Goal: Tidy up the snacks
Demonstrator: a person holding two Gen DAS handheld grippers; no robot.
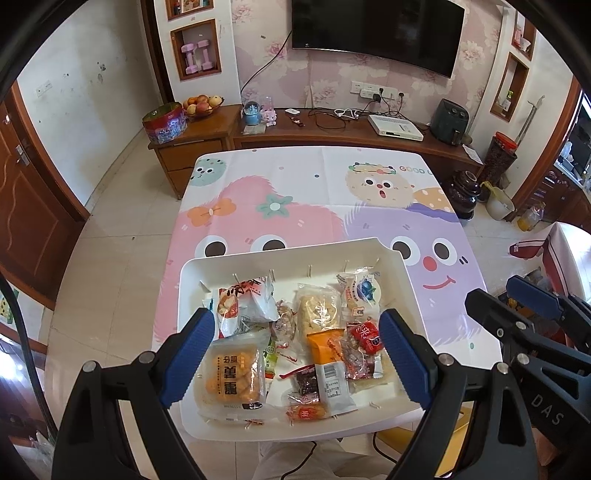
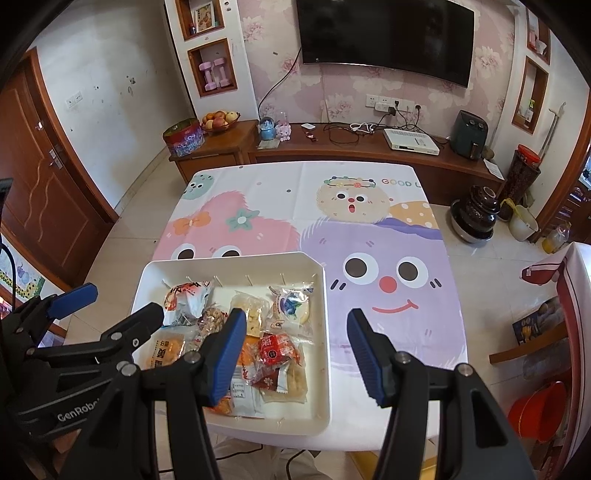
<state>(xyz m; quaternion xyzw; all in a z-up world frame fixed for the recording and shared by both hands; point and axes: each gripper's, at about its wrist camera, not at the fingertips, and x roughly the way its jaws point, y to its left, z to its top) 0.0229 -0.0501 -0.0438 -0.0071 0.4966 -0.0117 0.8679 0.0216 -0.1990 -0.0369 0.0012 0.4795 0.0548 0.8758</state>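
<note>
- beyond both sets of jaws, a table (image 1: pixel 295 184) under a cartoon tablecloth (image 2: pixel 369 295): pink and purple furry faces, a strawberry, a bow, "good" lettering at the far edge.
- farther out past the jaws, pale floor tiles, a low wooden cabinet (image 1: pixel 332 136) along a floral-papered wall, a dark tv (image 1: pixel 376 33) mounted above it.
- on the cabinet: a fruit bowl (image 1: pixel 202 105), a round patterned tin (image 1: pixel 164 123), a snow globe (image 1: pixel 252 112), a white box (image 1: pixel 395 127), a dark air fryer (image 1: pixel 448 120), loose cables.
- pink dumbbells (image 1: pixel 197 57) in a wall niche; a brown door (image 2: pixel 48 184) off to the left side; a dark jar (image 2: pixel 476 214) on the floor at the right.
- white tray (image 1: pixel 280 251) at the near edge of the table, directly under and between the left gripper (image 1: pixel 297 354) jaws; in the right wrist view just left of the right gripper (image 2: pixel 297 358), its left pad over the tray, its right pad over bare cloth.
- snacks (image 1: pixel 291 343) heaped loosely in the tray, all in wrappers: a clear pack of orange pieces (image 1: pixel 231 373), a white and red bag (image 1: pixel 245 301), a pale yellow cake bar (image 1: pixel 317 312), a blueberry-printed round (image 1: pixel 364 291), an orange pouch (image 1: pixel 328 350), small red sweets (image 1: pixel 365 338).
- left jaws spread wide, hanging above the snacks, nothing gripped.
- right jaws apart, nothing between the pads.
</note>
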